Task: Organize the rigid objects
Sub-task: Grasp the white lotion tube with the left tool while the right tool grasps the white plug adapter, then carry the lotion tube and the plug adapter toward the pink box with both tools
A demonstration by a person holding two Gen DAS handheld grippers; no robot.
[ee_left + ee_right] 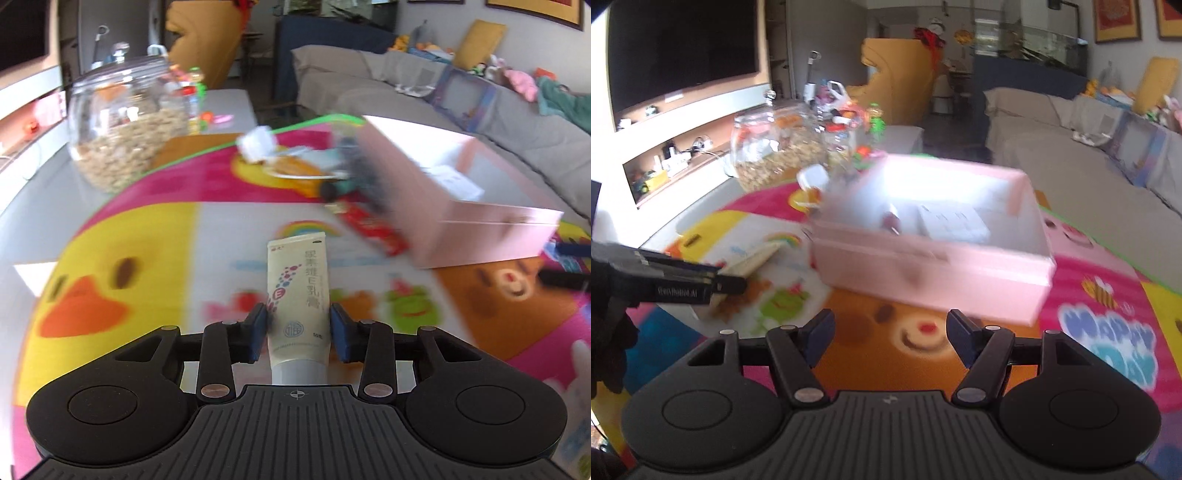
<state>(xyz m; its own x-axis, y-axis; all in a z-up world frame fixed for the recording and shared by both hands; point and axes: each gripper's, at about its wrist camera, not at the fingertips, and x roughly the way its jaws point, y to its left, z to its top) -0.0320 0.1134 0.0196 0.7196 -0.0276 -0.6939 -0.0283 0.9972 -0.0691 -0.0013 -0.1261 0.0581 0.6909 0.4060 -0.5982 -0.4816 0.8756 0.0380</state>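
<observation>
My left gripper (298, 325) is shut on a cream tube of ointment (297, 291) and holds it above the colourful cartoon mat (110, 258), cap end toward the camera. A pink open box (461, 206) stands ahead to the right; it also shows in the right wrist view (934, 266), with a white packet and a small dark item inside. My right gripper (890, 334) is open and empty, in front of the pink box. The left gripper with the tube (753, 262) shows at the left of the right wrist view.
A glass jar of nuts (125, 122) stands at the back left. A red packet (373, 225), a dark pen-like item (332, 190) and a plate with food (295, 170) lie beside the box. A grey sofa (443, 81) runs along the right.
</observation>
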